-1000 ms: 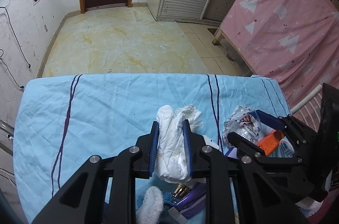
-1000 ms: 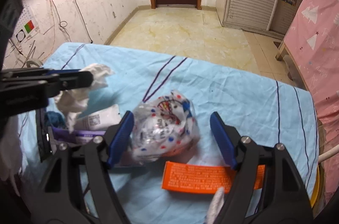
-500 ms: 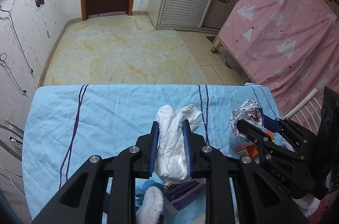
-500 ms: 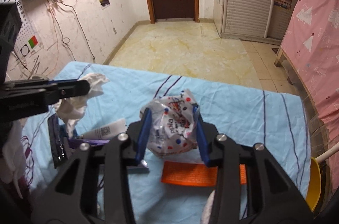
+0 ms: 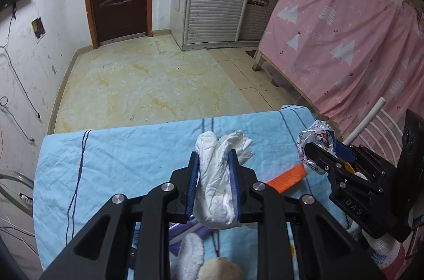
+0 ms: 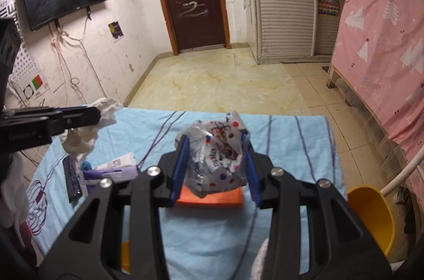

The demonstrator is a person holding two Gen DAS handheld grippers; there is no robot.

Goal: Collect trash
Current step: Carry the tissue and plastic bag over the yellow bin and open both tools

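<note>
Both pairs of tongs have risen since a second ago, so more floor shows beyond the worktop and its light blue striped cloth, and the right pair, which stood spread around the spotted wrapper then, has since been closing and now grips it. On the left, the left tongs pinch a crumpled white tissue between blue pads that stand close together; the wad bulges above and below the pads and hangs clear of the cloth. Under and behind it, in the right wrist view, a dark flat item, a white printed packet and a purple packet lie on the cloth. Further right, an orange packet lies flat on the worktop, directly beneath the right tongs. Those tongs squeeze the crumpled spotted plastic wrapper from both sides, lifted off the cloth and above the orange packet. At the far right, a yellow scoop-shaped container sits beside the worktop's edge; what it holds cannot be told. A white gloved hand shows behind the right tongs in the left wrist view.
</note>
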